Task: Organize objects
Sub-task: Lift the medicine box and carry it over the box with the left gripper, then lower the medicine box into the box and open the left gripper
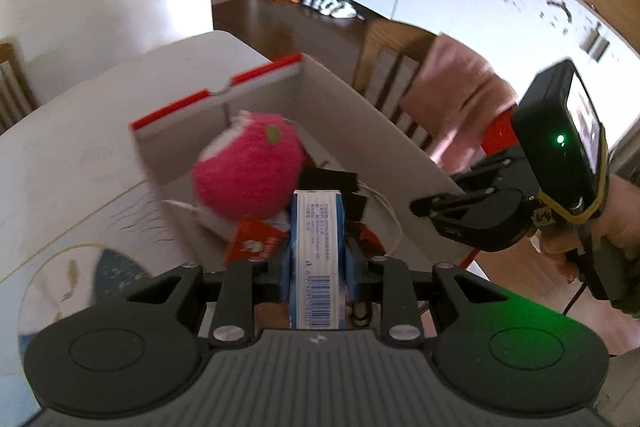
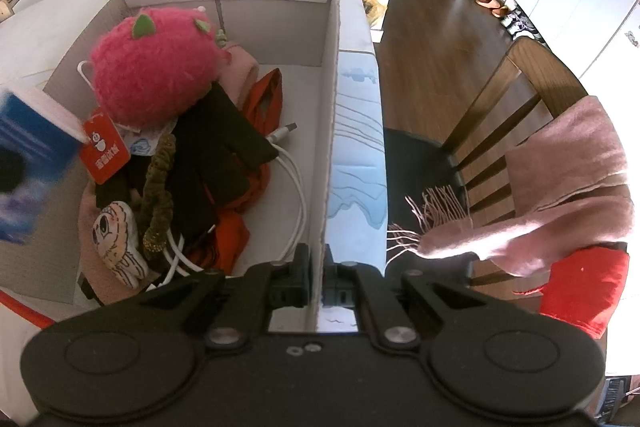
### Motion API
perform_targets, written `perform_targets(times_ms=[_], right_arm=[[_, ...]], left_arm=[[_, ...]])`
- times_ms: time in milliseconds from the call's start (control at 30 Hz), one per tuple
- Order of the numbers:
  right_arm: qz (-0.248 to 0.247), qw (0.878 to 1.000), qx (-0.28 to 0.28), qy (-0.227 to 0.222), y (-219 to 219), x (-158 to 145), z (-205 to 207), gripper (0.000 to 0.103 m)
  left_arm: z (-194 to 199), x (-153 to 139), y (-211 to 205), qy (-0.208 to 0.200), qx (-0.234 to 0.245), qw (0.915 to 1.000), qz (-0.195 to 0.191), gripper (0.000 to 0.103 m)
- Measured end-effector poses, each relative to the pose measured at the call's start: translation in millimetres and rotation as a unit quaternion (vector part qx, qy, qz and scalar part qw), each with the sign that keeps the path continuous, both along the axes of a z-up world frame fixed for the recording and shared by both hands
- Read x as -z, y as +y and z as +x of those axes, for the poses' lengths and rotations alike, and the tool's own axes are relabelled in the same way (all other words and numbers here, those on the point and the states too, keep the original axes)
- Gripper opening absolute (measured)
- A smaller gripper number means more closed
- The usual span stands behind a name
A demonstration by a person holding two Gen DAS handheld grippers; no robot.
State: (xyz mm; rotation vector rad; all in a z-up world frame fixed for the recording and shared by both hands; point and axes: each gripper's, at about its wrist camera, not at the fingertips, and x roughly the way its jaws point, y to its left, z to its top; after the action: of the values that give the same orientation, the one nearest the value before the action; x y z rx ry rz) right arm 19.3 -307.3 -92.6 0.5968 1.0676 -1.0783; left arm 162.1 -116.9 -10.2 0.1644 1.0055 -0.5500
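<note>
Where toys crowd, box [image 2: 276, 1] brims.

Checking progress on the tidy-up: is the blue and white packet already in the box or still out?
Still out. The left hand-held gripper grips the blue and white packet above the box, not yet released.

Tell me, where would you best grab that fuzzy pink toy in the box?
I'd take the pink plush toy across its rounded body, from straight above. It sits on top of the pile in the cardboard box, whose walls block the sides, and its soft fur should squash between the tongs.
</note>
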Motion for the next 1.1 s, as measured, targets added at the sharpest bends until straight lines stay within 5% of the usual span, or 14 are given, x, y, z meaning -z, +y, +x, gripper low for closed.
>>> perform_targets(times_ms=[467, 900, 1033, 1100], right_arm=[[0.0, 1.0, -0.001, 0.0, 0, 0, 1, 0.003], [0.001, 1.0, -0.006, -0.004, -1, 0, -1, 0.003], [-0.001, 1.0, -0.009, -0.006, 1, -2, -2, 0.003], [-0.001, 1.0, -0.011, -0.007, 1, -2, -3, 0.003]], left_arm=[[11, 48, -46, 0.039, 0.059, 0.9969, 0.035, 0.025], [21, 75, -31, 0.078, 0.03, 0.9961, 0.03, 0.027], [19, 74, -27, 0.073, 0.022, 0.9967, 0.027, 0.033], [19, 73, -25, 0.072, 0.013, 0.9972, 0.02, 0.053]])
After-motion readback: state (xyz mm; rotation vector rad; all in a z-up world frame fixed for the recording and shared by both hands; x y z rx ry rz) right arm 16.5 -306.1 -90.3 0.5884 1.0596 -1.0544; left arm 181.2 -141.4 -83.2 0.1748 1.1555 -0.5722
